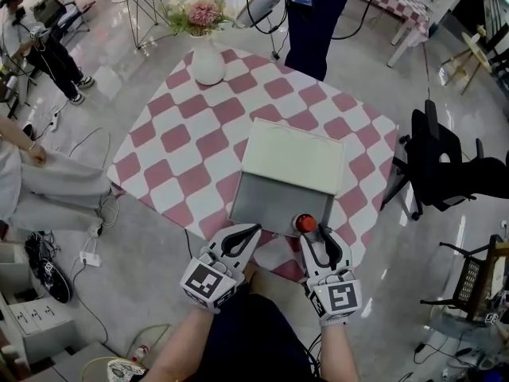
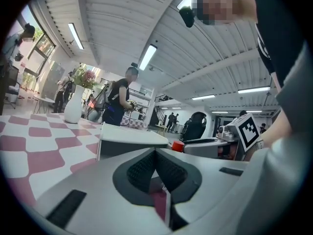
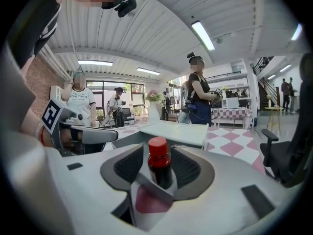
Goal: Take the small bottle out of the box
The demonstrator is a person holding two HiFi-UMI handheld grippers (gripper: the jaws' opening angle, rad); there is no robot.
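Note:
The small dark bottle (image 1: 305, 224) with a red cap stands upright on the checked table, just off the near right corner of the grey box (image 1: 290, 165). In the right gripper view the bottle (image 3: 159, 163) is between the pads of my right gripper (image 3: 160, 153), with a gap on each side; those jaws are open. The box (image 3: 176, 132) with its pale lid lies just beyond. My left gripper (image 1: 248, 235) hovers at the box's near left corner. Its tips meet with nothing between them (image 2: 156, 153).
A white vase of pink flowers (image 1: 208, 62) stands at the table's far corner. One person stands beyond the table (image 1: 314, 14), another sits at the left (image 1: 40, 185). A black chair (image 1: 441, 165) is right of the table. The table's near edge (image 1: 278, 265) is right under my grippers.

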